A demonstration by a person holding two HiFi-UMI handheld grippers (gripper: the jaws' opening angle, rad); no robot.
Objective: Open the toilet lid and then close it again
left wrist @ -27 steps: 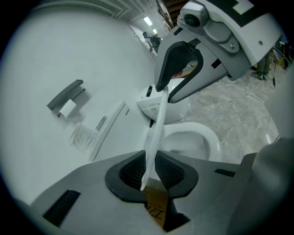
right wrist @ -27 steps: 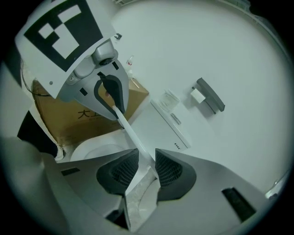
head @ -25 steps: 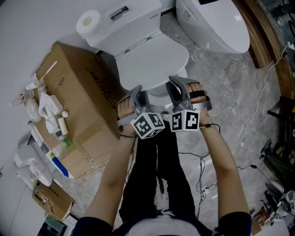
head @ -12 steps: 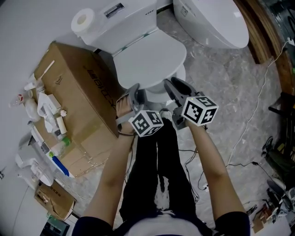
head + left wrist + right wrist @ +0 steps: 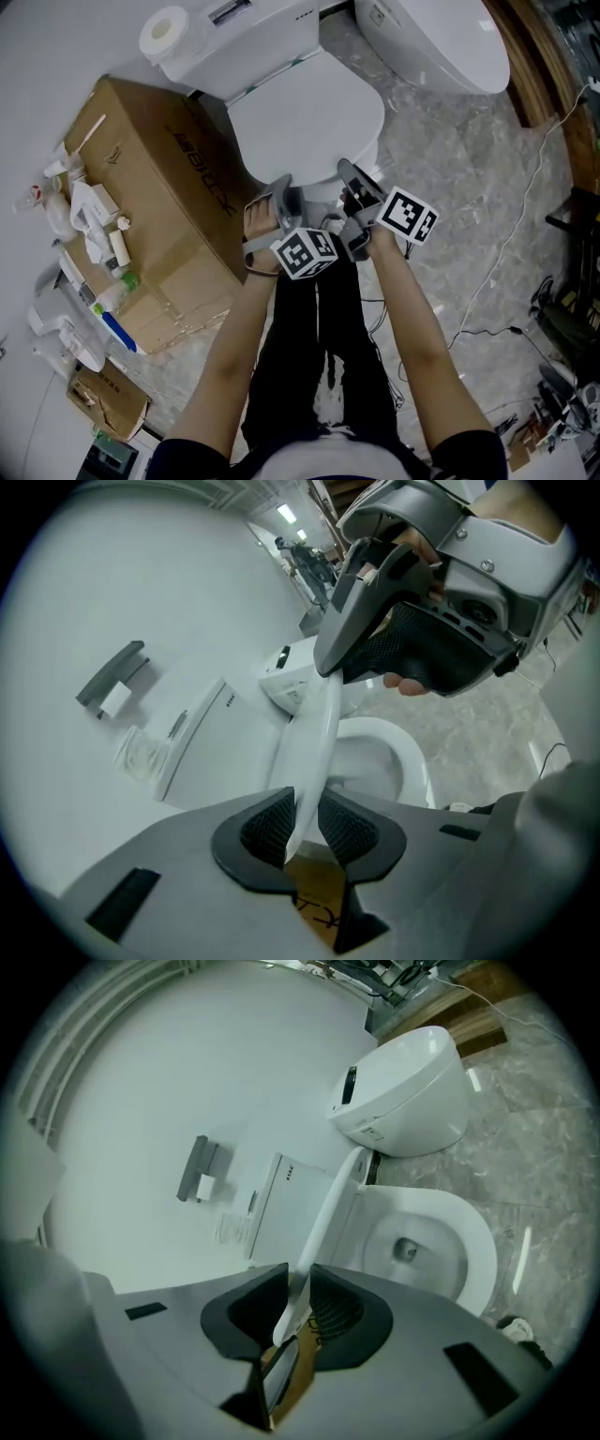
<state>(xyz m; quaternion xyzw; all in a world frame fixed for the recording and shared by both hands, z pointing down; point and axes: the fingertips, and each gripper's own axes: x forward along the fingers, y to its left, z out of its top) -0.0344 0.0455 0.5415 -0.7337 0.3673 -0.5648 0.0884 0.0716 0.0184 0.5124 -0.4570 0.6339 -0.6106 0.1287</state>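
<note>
Tongs first: left gripper (image 5: 284,190) and right gripper (image 5: 352,178) both pinch the toilet lid (image 5: 300,112) by its front edge. The left's jaws just eased wider, the right's just squeezed in. Lid's tilted up off the bowl (image 5: 473,1241), drain hole (image 5: 405,1249) showing. Cardboard box (image 5: 159,187) print unreadable, second toilet (image 5: 431,37) cut off on the right

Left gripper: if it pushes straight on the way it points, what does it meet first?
The toilet lid: its rim already sits between the left gripper's jaws, which have just been opening slightly.
</note>
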